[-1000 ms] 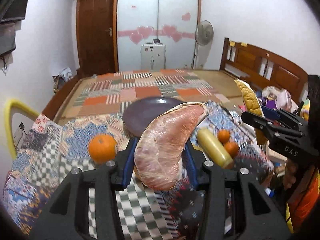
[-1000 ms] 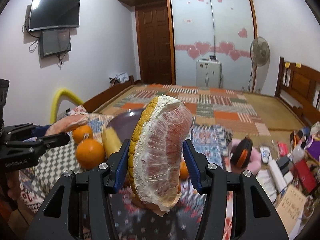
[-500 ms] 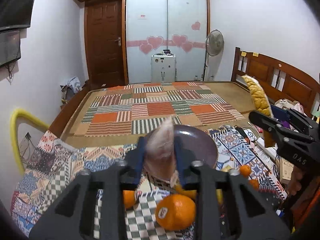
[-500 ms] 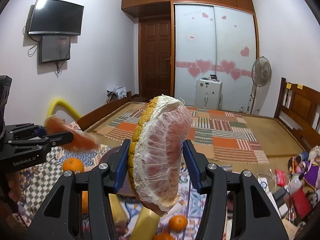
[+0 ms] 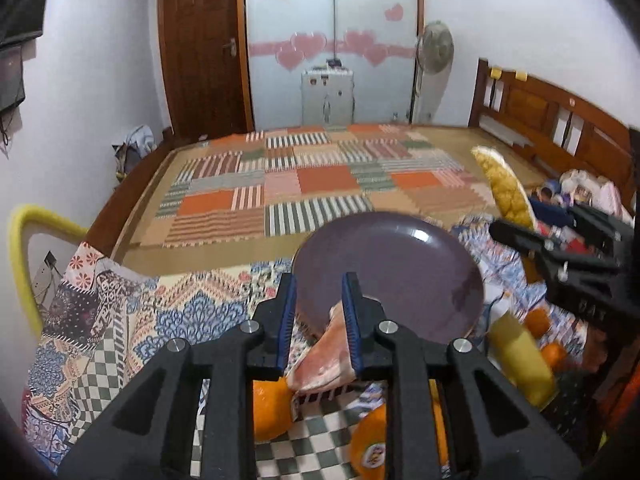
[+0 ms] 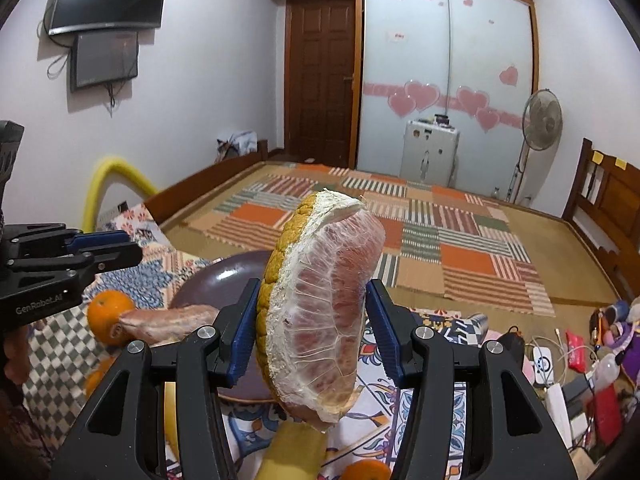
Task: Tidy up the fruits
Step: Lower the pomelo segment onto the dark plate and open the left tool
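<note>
My left gripper [image 5: 319, 294] is open and empty above the near rim of a purple plate [image 5: 404, 264]. A peeled pink pomelo segment [image 5: 326, 358] lies below it at the plate's near edge, also shown in the right wrist view [image 6: 168, 322]. My right gripper [image 6: 310, 308] is shut on a pomelo wedge with yellow rind [image 6: 320, 312], held upright above the table. That wedge shows at the right of the left wrist view [image 5: 502, 188].
Oranges [image 5: 272, 408] [image 5: 374, 446] lie on the checked cloth near the camera. A yellow fruit [image 5: 520, 360] and small oranges [image 5: 538, 322] lie right of the plate. A bed with a patchwork mat [image 5: 304, 184] lies beyond. Clutter [image 6: 580, 356] sits on the right.
My left gripper let go of the pink segment, which now lies at the plate's near edge. Its fingers stand apart and empty. The right gripper still holds its wedge.
</note>
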